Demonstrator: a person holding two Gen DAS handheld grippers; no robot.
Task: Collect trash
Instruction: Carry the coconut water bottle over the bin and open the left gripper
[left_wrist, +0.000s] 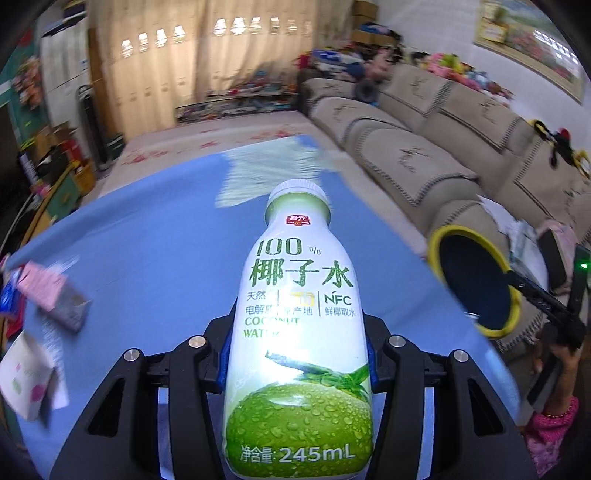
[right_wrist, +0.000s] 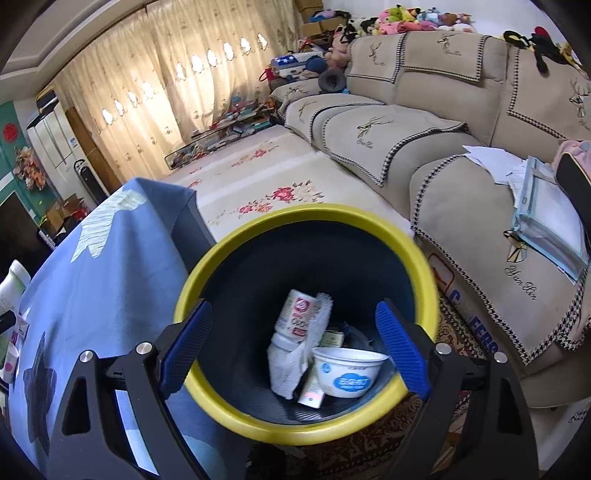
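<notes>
Left gripper (left_wrist: 297, 354) pinching coconut water bottle (left_wrist: 299, 332), my view straight up its label, cap pointing away from me. Blue table (left_wrist: 155, 236) below; cartons (left_wrist: 55, 295) off to my left; yellow-rimmed bin (left_wrist: 476, 280) off to right, held by right gripper (left_wrist: 532, 295).

Right view: right gripper (right_wrist: 295, 347) spread wide, fingers (right_wrist: 402, 350) straddling bin rim (right_wrist: 303, 218); can't tell whether pads press it. Inside bin ahead: white bottle (right_wrist: 295, 317), cloth (right_wrist: 291, 365), paper bowl (right_wrist: 347, 373). Table edge (right_wrist: 110, 266) on my left.

Glossy plastic bottle (left_wrist: 299, 332); matt blue cloth on table (left_wrist: 147, 240); smooth plastic bin (right_wrist: 417, 258); ribbed blue fingers (right_wrist: 402, 343).
</notes>
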